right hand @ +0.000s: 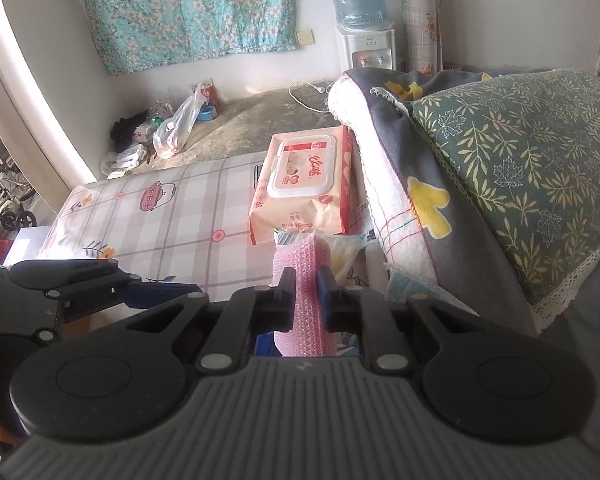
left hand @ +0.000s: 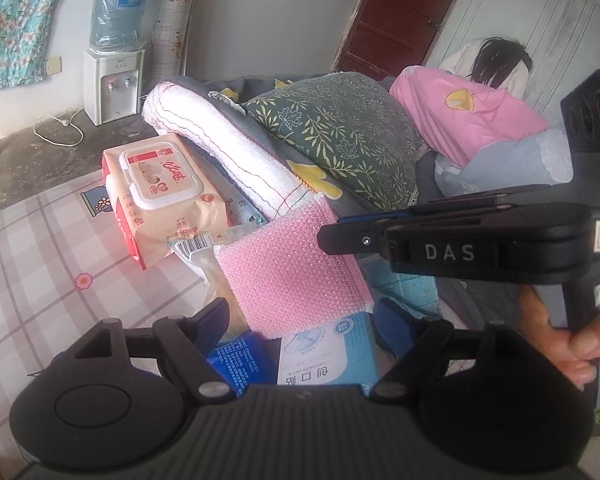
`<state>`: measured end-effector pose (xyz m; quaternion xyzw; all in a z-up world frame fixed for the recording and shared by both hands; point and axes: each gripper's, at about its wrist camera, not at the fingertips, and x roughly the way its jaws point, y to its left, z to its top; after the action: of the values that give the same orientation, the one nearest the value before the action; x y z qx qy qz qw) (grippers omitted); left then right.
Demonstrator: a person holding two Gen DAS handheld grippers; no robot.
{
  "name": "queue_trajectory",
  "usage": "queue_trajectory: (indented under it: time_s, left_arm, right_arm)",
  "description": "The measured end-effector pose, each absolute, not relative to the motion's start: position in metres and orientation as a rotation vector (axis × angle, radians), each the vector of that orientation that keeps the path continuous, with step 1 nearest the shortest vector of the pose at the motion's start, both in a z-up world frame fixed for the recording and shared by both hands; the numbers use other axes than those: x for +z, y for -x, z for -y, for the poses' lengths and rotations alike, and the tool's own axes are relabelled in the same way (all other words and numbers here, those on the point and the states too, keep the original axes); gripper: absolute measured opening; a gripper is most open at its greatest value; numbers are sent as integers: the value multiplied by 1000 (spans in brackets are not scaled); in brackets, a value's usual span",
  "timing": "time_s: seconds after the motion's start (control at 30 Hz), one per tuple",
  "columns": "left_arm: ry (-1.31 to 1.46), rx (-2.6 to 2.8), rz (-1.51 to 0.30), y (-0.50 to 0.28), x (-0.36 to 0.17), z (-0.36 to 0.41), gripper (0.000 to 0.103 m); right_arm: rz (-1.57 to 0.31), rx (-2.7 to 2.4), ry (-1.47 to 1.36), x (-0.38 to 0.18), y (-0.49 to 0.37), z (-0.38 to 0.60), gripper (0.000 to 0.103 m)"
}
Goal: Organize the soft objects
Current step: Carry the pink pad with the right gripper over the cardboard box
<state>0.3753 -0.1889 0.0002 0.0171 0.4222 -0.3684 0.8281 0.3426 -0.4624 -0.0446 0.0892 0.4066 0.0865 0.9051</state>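
Observation:
My right gripper (right hand: 306,292) is shut on a pink bubble-wrap sheet (right hand: 304,276). The sheet also shows in the left wrist view (left hand: 288,264), hanging from the right gripper (left hand: 332,236) that reaches in from the right. My left gripper (left hand: 300,328) is open, its fingers spread either side of a blue-and-white bandage box (left hand: 324,352) and a blue packet (left hand: 240,364) below the sheet. A pack of wet wipes (right hand: 304,184) lies on the checked mat (right hand: 160,216), also in the left view (left hand: 160,188).
A folded white-and-grey quilt (left hand: 228,140) and a green leaf-print pillow (left hand: 340,132) lie right of the wipes. A person in pink (left hand: 464,112) lies behind. A water dispenser (left hand: 114,76) stands at the wall. Bags and clutter (right hand: 168,128) sit on the floor.

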Motion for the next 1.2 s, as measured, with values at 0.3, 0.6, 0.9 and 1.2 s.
queue_trajectory:
  time_s: [0.3, 0.6, 0.9, 1.2]
  left_arm:
    - [-23, -731, -935, -378, -9, 178, 69]
    - [-1, -694, -862, -350, 29, 144, 67]
    - [3, -618, -768, -276, 85, 60, 65]
    - [-2, -473, -736, -176, 106, -47, 68]
  right_arm:
    - [-898, 144, -247, -67, -354, 463, 11]
    - [-751, 182, -188, 0, -325, 441, 0]
    - [-644, 327, -142, 70, -259, 389, 0]
    - [-588, 666, -124, 113, -193, 276, 0]
